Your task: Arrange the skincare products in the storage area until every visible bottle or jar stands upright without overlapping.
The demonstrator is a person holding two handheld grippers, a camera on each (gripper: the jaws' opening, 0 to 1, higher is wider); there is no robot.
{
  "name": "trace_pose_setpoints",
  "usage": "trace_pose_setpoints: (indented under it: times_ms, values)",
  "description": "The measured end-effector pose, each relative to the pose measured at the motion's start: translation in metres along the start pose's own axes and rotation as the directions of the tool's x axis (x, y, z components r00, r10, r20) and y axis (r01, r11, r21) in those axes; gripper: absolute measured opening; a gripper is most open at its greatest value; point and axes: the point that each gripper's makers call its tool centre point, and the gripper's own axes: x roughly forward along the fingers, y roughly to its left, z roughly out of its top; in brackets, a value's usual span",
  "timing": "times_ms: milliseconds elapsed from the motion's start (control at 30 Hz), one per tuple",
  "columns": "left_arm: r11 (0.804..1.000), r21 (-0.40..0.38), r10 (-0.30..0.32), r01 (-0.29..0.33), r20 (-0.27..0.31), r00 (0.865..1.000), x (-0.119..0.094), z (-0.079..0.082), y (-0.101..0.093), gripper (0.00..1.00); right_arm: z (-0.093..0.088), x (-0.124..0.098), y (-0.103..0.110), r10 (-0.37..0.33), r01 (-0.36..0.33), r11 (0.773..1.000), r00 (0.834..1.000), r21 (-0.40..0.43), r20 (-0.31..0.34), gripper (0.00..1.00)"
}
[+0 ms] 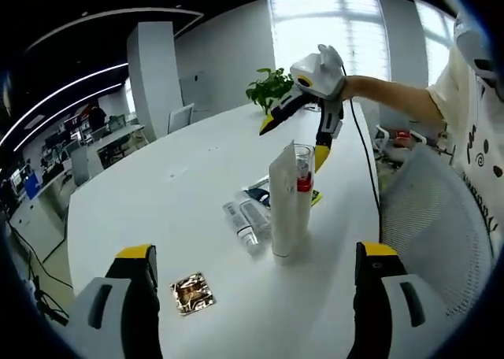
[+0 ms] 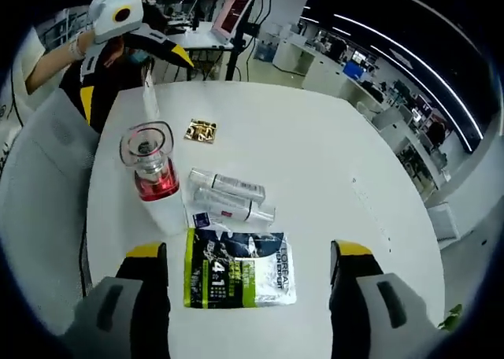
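A tall white tube (image 1: pixel 282 209) stands upright on the white table (image 1: pixel 157 209), with a clear-capped bottle with a red band (image 1: pixel 304 178) upright close behind it. Two small clear tubes (image 1: pixel 248 221) lie flat beside them. In the right gripper view the bottle (image 2: pixel 153 178) is near, the tube's thin top (image 2: pixel 148 91) rises behind it, and the two tubes (image 2: pixel 228 198) lie side by side. My left gripper (image 1: pixel 256 251) is open and empty, low before the tube. My right gripper (image 2: pixel 248 250) is open and empty over a flat sachet (image 2: pixel 236 276); from the left gripper view it (image 1: pixel 295 142) hovers above the bottle.
A gold foil packet (image 1: pixel 193 294) (image 2: pixel 201 131) lies apart on the table. The left gripper (image 2: pixel 134 79) shows beyond the bottle. A potted plant (image 1: pixel 272 87) stands at the far edge. A mesh chair (image 1: pixel 433 217) and a person's arm (image 1: pixel 394 99) are at the table's side.
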Motion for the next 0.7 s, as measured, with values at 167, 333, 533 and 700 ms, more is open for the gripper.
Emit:
trace_pose_setpoints:
  times_ms: [167,333,533,700]
  values:
    - [1.0,-0.008,-0.007,0.007,0.002,1.0,0.003,-0.004,0.001,0.99,0.005,0.021,0.0,0.075,-0.075,0.996,0.997,-0.042,0.01,0.73]
    - [1.0,-0.026,-0.01,0.01,0.003,1.0,0.006,-0.006,0.001,0.99,0.002,0.039,0.003,0.133,-0.134,0.99,0.991,-0.035,-0.022,0.63]
    - [0.999,-0.049,-0.021,0.022,0.014,1.0,0.013,-0.009,0.001,0.98,0.004,0.06,0.001,0.194,-0.197,0.979,0.98,-0.059,-0.05,0.54]
    - [0.998,-0.052,-0.034,0.035,0.024,0.999,0.015,-0.008,0.0,0.98,0.002,0.078,0.007,0.258,-0.265,0.96,0.962,-0.085,-0.089,0.45]
